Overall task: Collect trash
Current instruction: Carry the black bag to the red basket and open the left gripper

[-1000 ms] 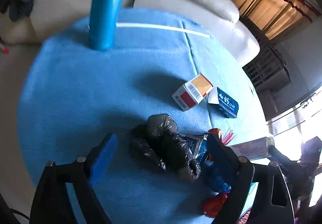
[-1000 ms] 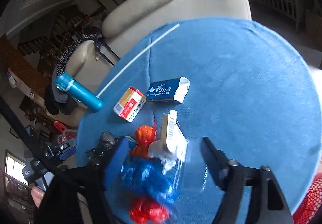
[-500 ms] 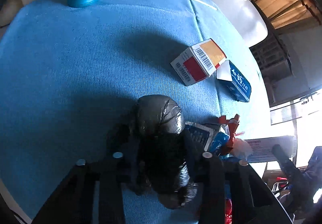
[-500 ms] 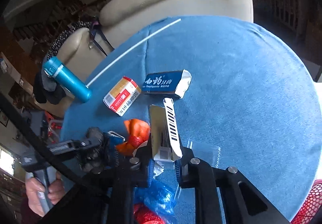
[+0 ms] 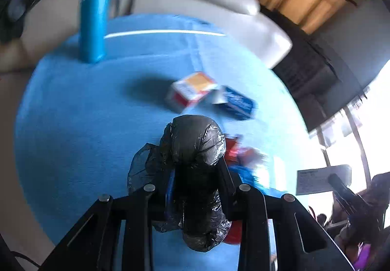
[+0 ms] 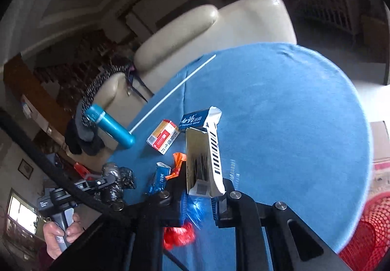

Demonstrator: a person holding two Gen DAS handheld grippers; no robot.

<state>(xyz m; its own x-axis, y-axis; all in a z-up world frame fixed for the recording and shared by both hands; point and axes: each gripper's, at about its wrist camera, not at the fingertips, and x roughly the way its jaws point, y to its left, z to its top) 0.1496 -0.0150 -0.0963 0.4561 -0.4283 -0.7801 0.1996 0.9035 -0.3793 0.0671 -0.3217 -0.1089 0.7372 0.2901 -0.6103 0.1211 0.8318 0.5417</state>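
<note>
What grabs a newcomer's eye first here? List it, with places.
The crumpled black plastic bag clamped in the left hand-held gripper, filling the lower centre above the blue tablecloth. Next, the open white carton gripped upright in the right hand-held gripper. Behind, the tall blue bottle stands at the table's far edge.

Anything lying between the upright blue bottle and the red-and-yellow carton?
Only bare blue tablecloth between the blue bottle and red-and-yellow carton, per the right wrist view.
</note>
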